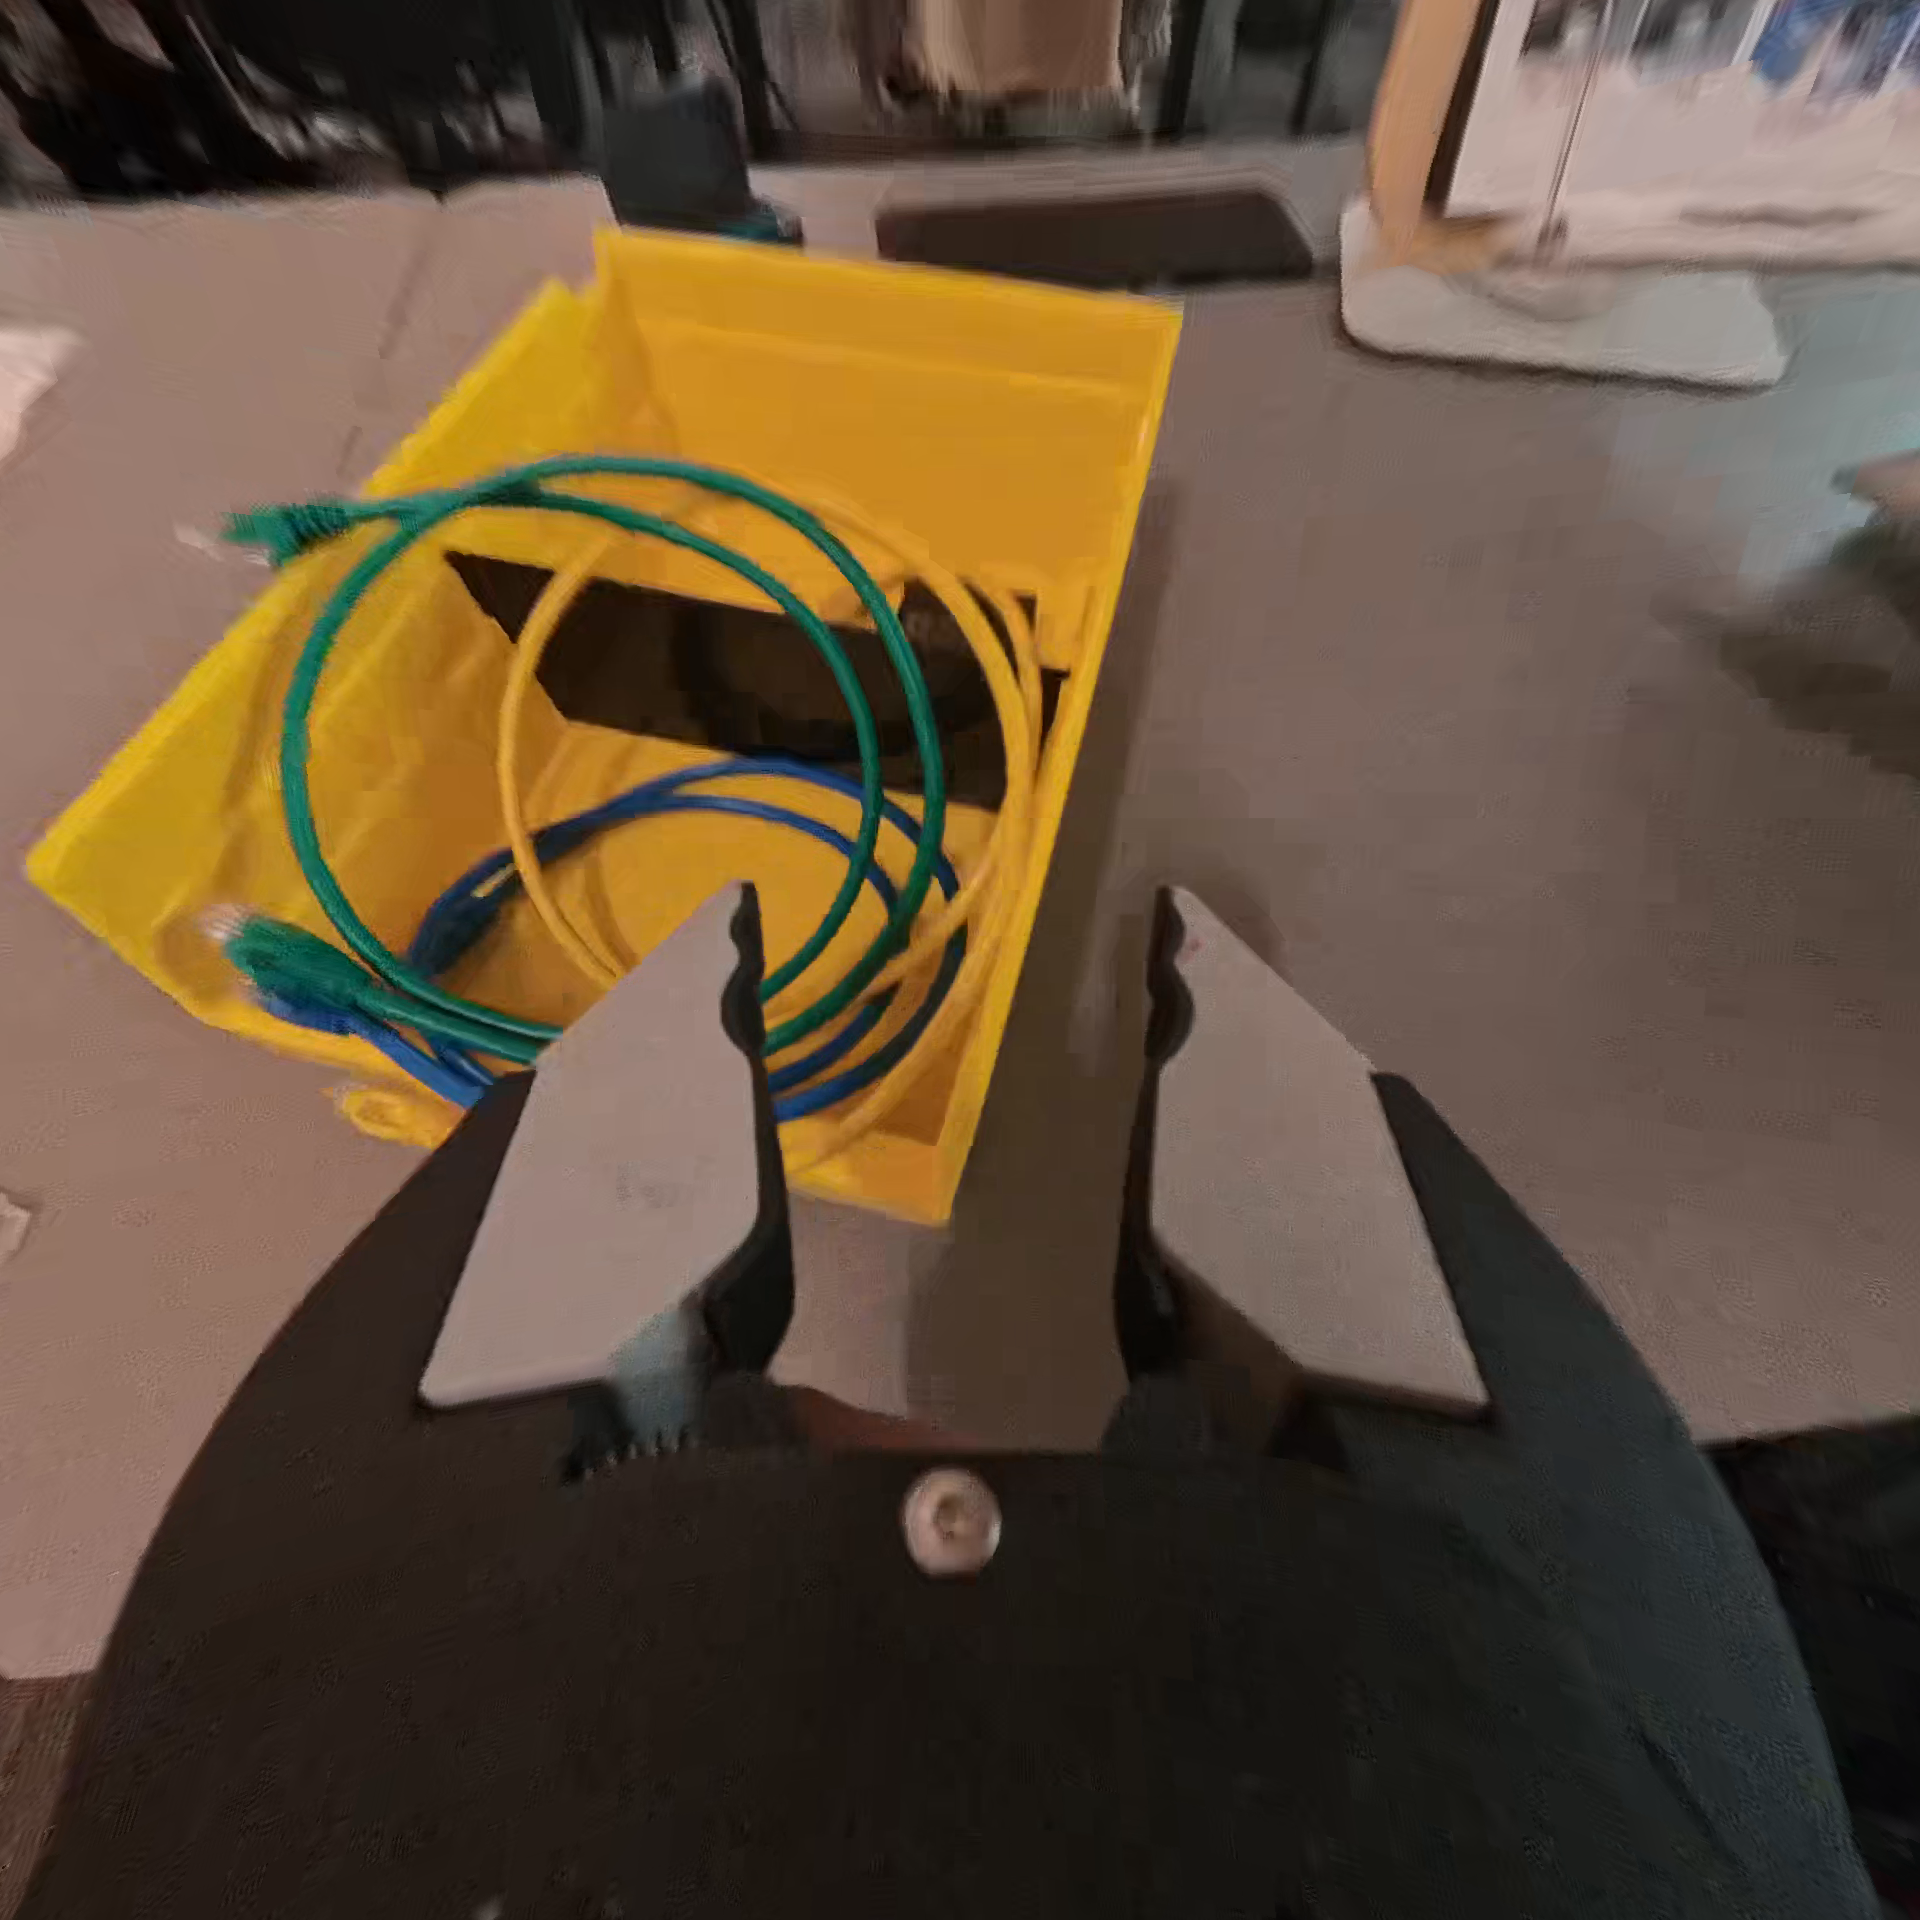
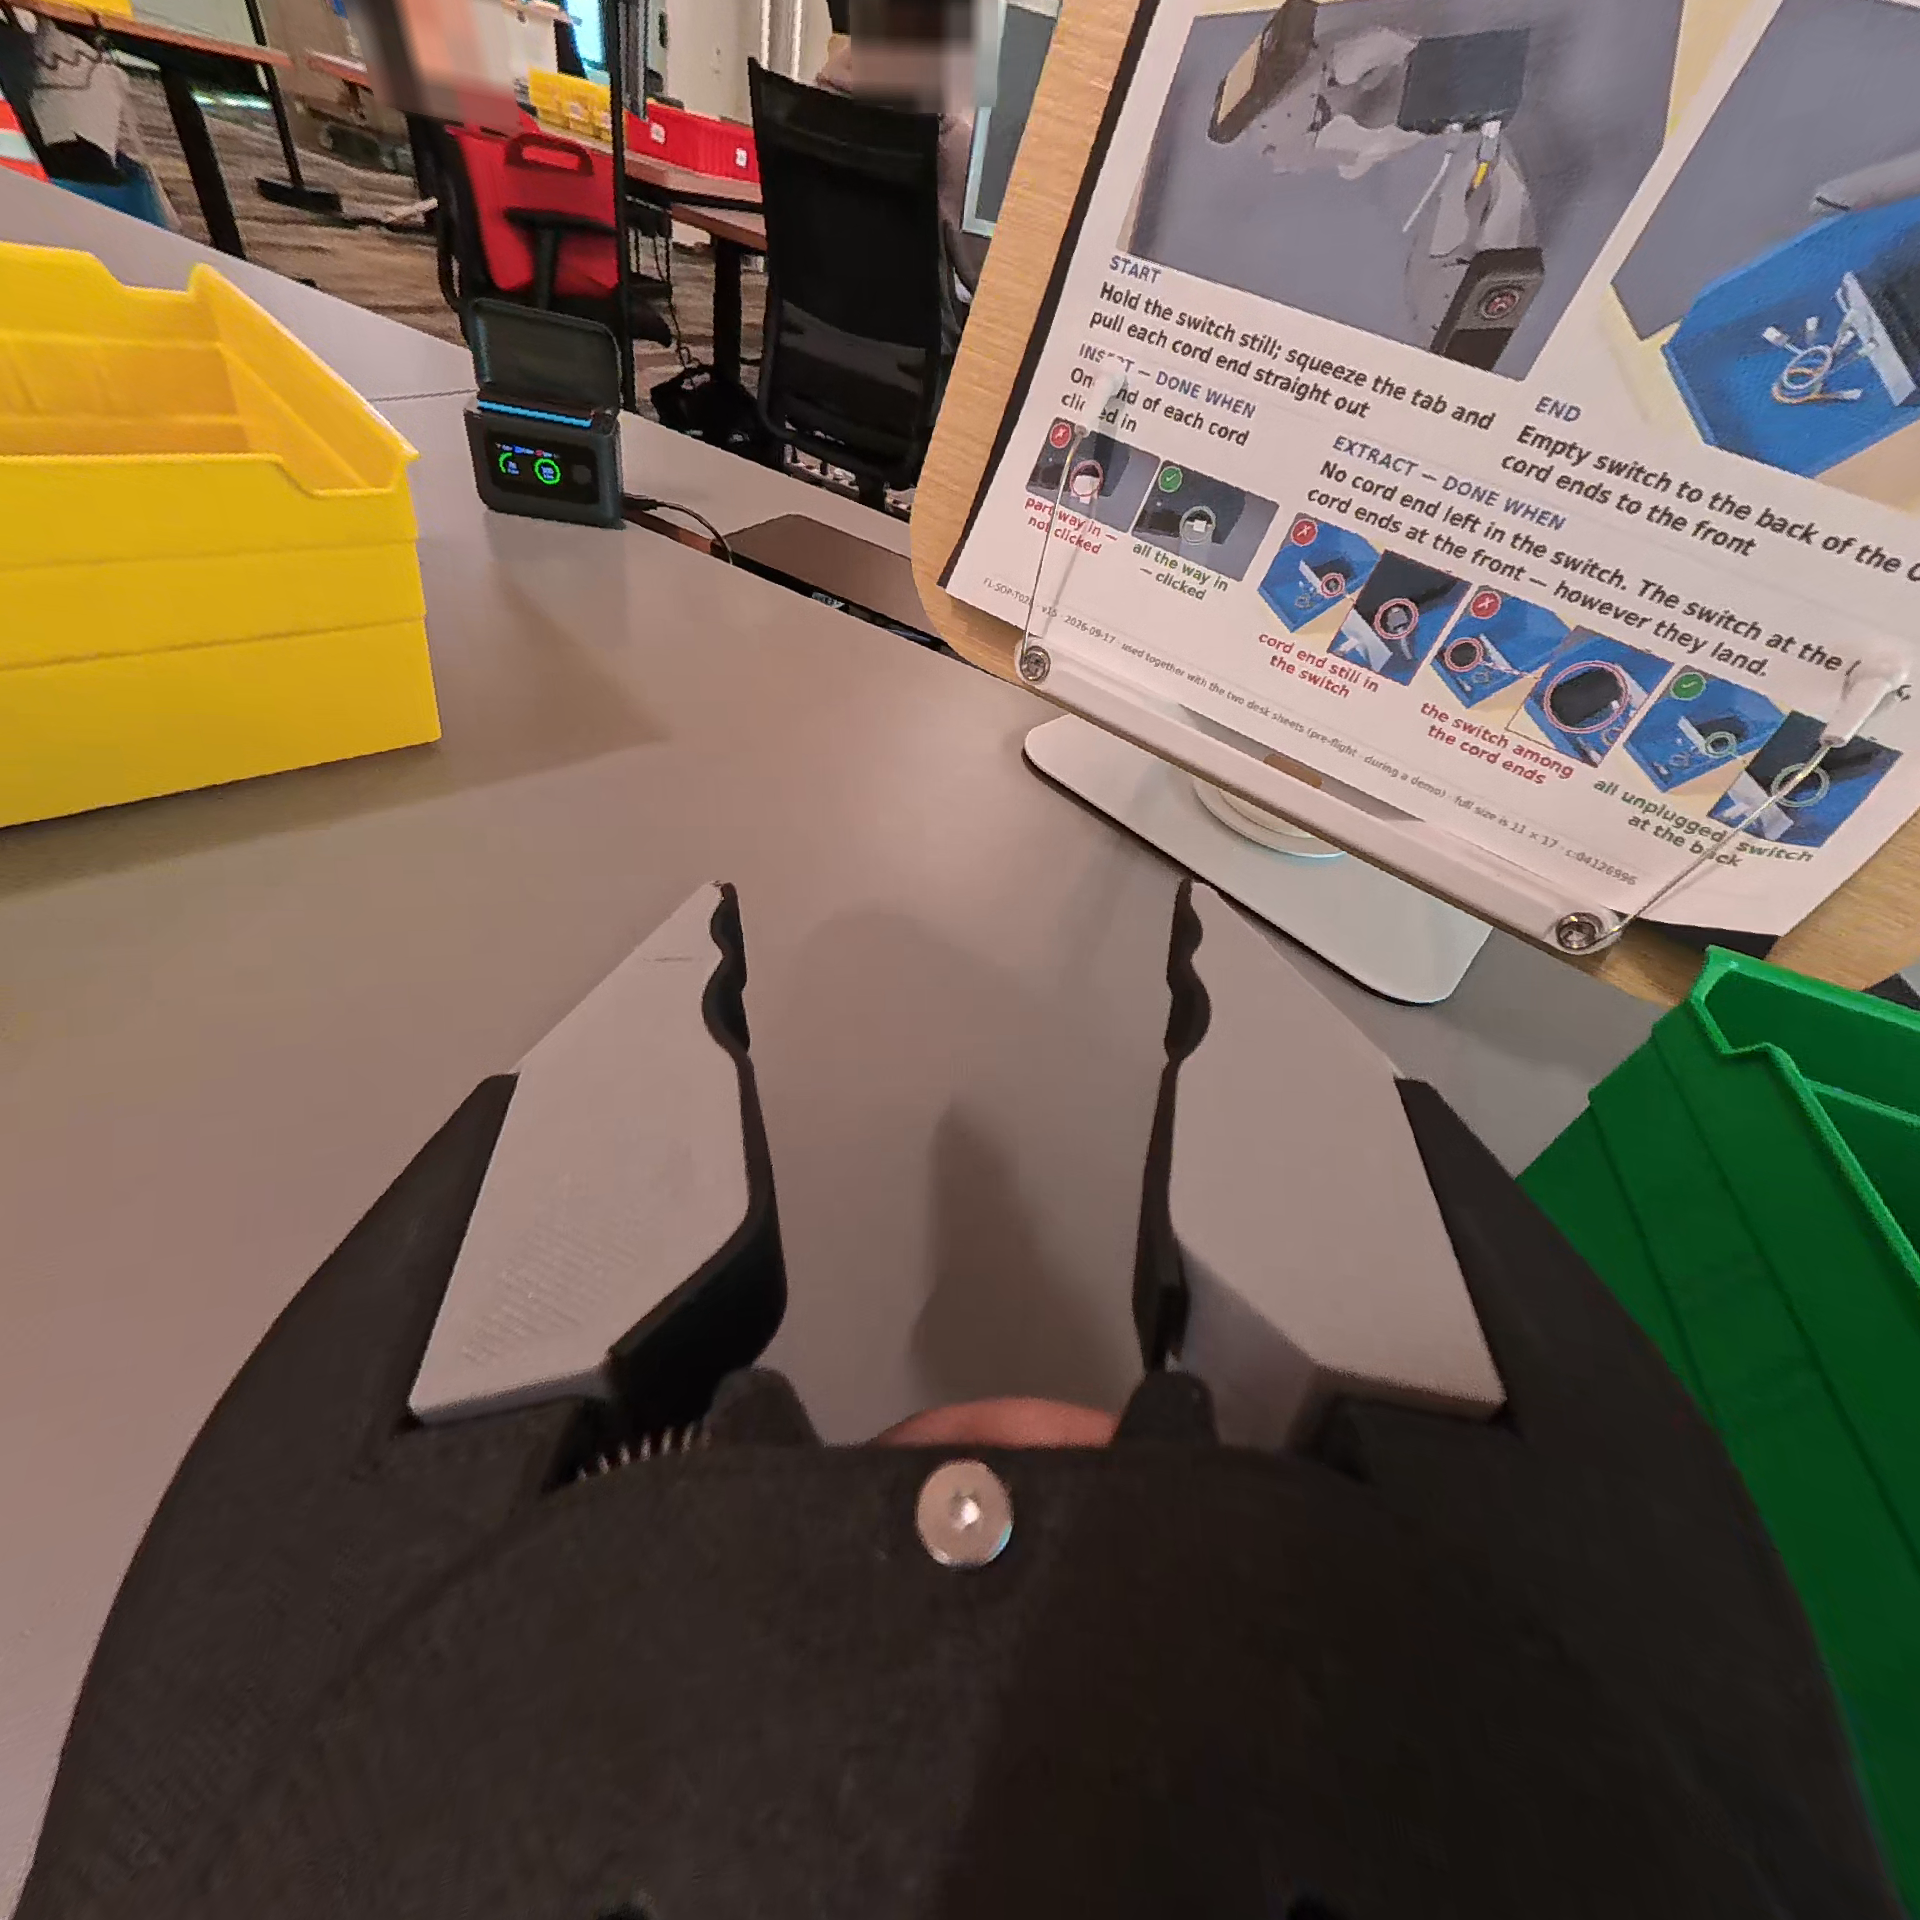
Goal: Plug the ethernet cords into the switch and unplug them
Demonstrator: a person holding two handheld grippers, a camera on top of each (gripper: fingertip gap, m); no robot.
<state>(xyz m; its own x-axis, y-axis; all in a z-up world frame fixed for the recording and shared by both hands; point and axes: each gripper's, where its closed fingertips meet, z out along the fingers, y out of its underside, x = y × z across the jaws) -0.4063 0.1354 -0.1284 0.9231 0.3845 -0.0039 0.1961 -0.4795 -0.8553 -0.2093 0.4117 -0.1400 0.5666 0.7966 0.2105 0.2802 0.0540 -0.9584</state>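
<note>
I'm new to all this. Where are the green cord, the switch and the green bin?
green cord (image 1: 312,665): left wrist view, left side of its loop.
switch (image 1: 727,675): left wrist view, its dark top face.
green bin (image 2: 1787,1226): right wrist view, its side wall.

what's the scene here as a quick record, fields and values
bin: yellow bin on grey table
cords: green cord, blue cord, yellow cord, coiled in the bin
switch: black switch behind the coils; plugged or not, cannot tell
left gripper: open, empty, near bin's front corner
right gripper: open, empty, over bare table
nearby: green bin, instruction sheet on stand
</note>
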